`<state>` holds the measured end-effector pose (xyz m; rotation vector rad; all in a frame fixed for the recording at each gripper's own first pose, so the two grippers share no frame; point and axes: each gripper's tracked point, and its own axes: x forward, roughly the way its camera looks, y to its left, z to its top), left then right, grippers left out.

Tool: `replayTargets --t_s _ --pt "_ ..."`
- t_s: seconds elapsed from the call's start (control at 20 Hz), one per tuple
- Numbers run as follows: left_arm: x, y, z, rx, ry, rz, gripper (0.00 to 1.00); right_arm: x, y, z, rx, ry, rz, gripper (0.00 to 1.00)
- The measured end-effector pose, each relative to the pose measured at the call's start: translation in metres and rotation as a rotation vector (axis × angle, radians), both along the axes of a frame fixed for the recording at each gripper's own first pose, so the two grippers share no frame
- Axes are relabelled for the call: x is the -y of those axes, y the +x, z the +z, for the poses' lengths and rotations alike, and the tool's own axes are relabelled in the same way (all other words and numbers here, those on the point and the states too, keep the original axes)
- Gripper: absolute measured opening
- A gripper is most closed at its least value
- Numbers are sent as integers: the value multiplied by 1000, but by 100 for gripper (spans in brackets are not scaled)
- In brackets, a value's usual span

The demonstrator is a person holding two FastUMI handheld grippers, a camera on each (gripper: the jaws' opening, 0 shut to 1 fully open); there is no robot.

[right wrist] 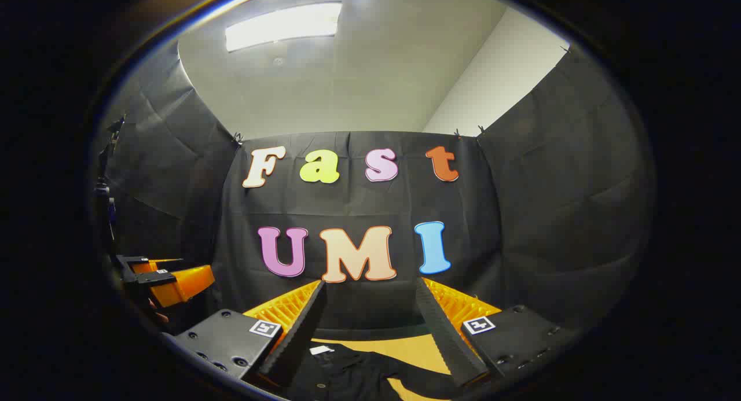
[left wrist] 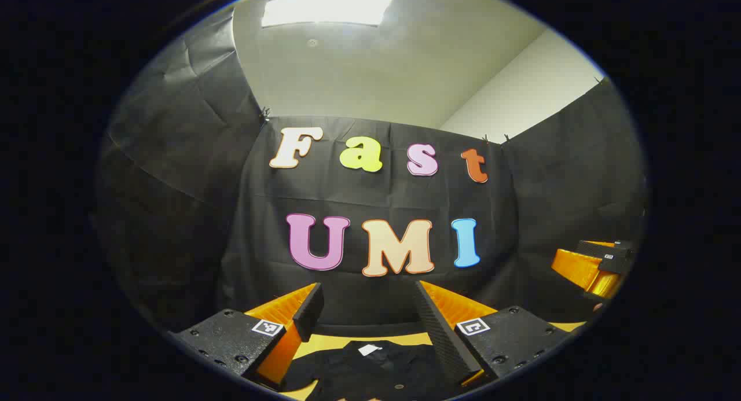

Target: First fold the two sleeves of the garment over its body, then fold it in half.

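Observation:
A black garment lies on the tan table, its collar with a white neck label toward the back wall. My left gripper hovers above the collar end, open, nothing between its fingers. The right gripper view has the same garment low in the picture, the label near the left finger. My right gripper is open and empty too, raised over the cloth. Most of the garment, sleeves included, is hidden below both views.
The black cloth wall stands close behind the table's far edge. The right gripper's body appears at the far right of the left gripper view. The left gripper's body appears at the far left of the right gripper view. Bare table lies beside the collar.

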<state>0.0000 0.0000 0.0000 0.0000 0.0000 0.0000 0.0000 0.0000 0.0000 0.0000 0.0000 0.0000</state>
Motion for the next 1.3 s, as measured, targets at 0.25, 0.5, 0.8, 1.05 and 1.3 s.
replayTargets --t_s 0.25,0.5,0.8,1.05,1.3 --pt "-15 -1 -7 -9 0 -30 92 -14 -3 5 41 -31 -33 95" --pt "-28 -2 -13 -21 -41 -24 92 -24 -11 6 67 -50 -56 95" --pt "-33 -6 -12 -26 -40 42 92 -19 -4 -12 7 -28 0 99" --pt "-35 -12 -13 -38 -21 68 92 -8 -2 -18 -19 -7 21 96" --pt "-45 -18 -11 -37 2 101 92 -11 -1 -23 -25 -27 53 96"
